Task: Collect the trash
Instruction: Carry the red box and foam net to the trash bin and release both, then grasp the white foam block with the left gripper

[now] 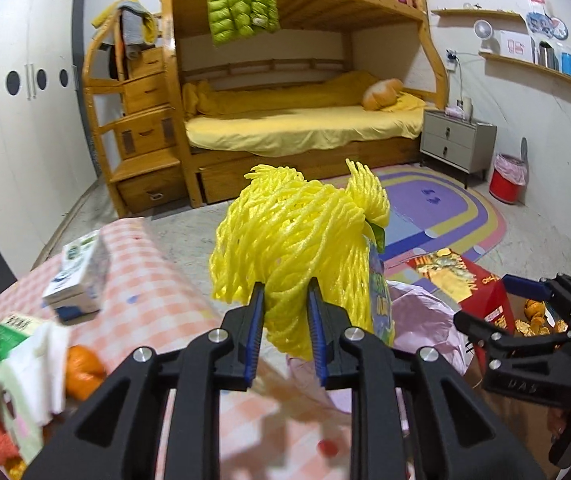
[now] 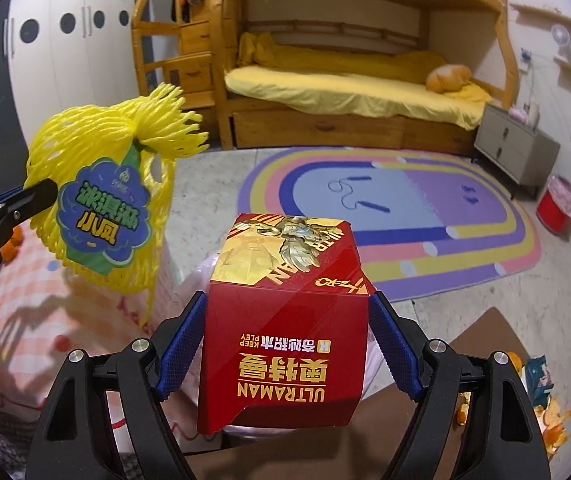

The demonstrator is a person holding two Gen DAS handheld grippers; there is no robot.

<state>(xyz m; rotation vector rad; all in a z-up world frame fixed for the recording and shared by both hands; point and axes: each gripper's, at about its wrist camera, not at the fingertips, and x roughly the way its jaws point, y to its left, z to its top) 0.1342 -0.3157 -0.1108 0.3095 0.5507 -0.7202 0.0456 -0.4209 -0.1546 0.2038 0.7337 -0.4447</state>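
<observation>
Yellow foam net [image 1: 293, 236] pinched in left tongs [image 1: 285, 320]; right tongs [image 2: 285, 344] clamp red box [image 2: 285, 344]

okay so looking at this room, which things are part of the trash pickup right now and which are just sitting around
Part of the job:
- yellow foam net, pinched in the left claw
- red Ultraman box, clamped in the right claw
- orange peels in the cardboard box
- milk carton on the checked cloth

Just lying about:
- bunk bed
- rug
- nightstand
- green jacket
</observation>
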